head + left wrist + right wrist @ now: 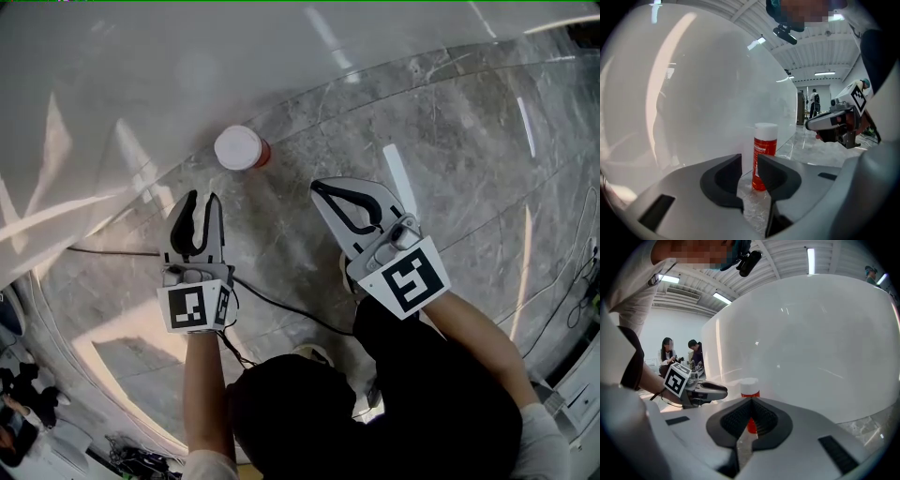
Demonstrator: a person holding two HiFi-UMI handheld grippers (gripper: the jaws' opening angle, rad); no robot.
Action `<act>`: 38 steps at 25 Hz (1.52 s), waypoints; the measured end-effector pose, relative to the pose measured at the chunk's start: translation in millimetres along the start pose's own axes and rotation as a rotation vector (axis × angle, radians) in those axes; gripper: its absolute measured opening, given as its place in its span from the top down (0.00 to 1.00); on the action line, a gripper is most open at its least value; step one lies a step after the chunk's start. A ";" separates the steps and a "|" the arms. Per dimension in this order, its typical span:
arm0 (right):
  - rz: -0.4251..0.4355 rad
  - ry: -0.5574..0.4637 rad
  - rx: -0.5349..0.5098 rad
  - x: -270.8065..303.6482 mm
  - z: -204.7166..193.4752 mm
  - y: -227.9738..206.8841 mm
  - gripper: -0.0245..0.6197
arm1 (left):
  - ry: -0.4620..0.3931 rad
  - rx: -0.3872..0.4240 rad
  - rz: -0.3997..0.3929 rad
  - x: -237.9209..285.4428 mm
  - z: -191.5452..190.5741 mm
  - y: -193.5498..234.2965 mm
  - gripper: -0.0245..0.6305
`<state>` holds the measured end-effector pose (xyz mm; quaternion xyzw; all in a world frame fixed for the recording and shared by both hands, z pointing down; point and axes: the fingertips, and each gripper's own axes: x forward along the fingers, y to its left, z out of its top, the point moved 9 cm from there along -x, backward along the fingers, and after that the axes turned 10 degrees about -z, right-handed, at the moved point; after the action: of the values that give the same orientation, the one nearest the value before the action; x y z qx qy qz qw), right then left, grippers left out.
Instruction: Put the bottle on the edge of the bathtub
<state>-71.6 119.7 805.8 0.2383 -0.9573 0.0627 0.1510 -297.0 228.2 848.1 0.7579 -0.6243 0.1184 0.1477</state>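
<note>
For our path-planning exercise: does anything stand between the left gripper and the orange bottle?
Nothing visible does. The bottle stands upright on the marble floor beside the bathtub wall, just ahead of the left gripper, with only bare floor between them.

Grey veined marble floor (450, 141) lies under the left hand-held gripper (203, 202), with a black cable (291, 307) trailing just behind it. High above runs a ribbed white ceiling (820, 51) with strip lights (825, 73). Far beyond that gripper two people (667, 351) sit, perhaps at a desk.
</note>
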 end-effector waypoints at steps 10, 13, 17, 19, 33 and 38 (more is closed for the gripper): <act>0.025 0.011 -0.086 -0.4 14.9 -0.2 0.95 | -0.002 0.022 0.145 -19.9 36.0 -3.5 0.95; 0.026 0.023 -0.118 -4.4 13.8 -0.9 0.95 | 0.022 0.022 0.143 -19.3 38.1 -6.4 0.95; 0.054 0.031 -0.070 -0.1 20.4 -3.0 0.95 | 0.010 -0.015 0.144 -22.0 44.3 -10.6 0.95; 0.056 0.023 -0.076 1.7 30.3 -5.2 0.95 | 0.015 -0.027 0.139 -21.4 52.6 -13.4 0.95; 0.060 0.102 -0.102 -38.5 147.2 -20.6 0.95 | 0.045 -0.113 0.153 -54.8 175.5 -53.1 0.95; 0.059 0.128 -0.099 -49.9 200.9 -13.5 0.95 | 0.063 -0.153 0.167 -75.9 229.2 -55.8 0.95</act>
<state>-75.3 91.0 600.4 0.1976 -0.9543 0.0350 0.2215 -257.9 222.0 603.5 0.6857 -0.6874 0.1062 0.2144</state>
